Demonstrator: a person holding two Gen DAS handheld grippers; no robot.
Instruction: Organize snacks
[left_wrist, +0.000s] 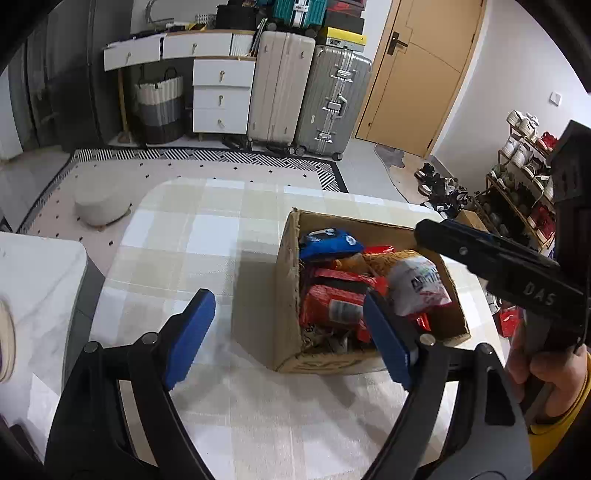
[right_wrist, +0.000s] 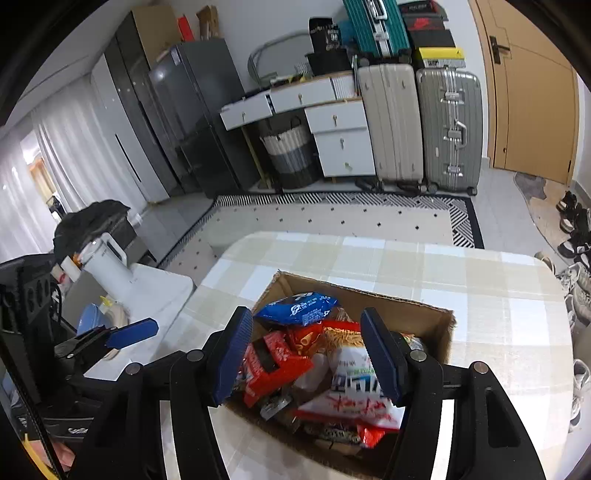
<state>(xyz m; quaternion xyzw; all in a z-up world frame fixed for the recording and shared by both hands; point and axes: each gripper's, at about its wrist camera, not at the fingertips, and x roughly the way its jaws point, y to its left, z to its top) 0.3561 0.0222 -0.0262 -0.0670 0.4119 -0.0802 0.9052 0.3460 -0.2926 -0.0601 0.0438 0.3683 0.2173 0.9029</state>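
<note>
An open cardboard box (left_wrist: 288, 280) (right_wrist: 417, 314) stands on the checked tablecloth, filled with snack packets. A blue packet (left_wrist: 328, 242) (right_wrist: 299, 308) lies at its far end, red packets (left_wrist: 328, 302) (right_wrist: 273, 362) lie along one side, and a white packet (left_wrist: 417, 284) (right_wrist: 351, 369) rests on top of the pile. My right gripper (right_wrist: 306, 332) hovers over the box, open, its pads clear of the white packet beneath; a hand holds it at the right of the left wrist view. My left gripper (left_wrist: 286, 321) is open above the box's near left wall, holding nothing.
The table (left_wrist: 192, 236) has bare cloth left of and beyond the box. A white side surface (left_wrist: 37, 280) with a white jug (right_wrist: 107, 266) adjoins it on the left. On the floor are a round stool (left_wrist: 99, 206), suitcases (left_wrist: 332, 99), drawers and a shoe rack (left_wrist: 524, 192).
</note>
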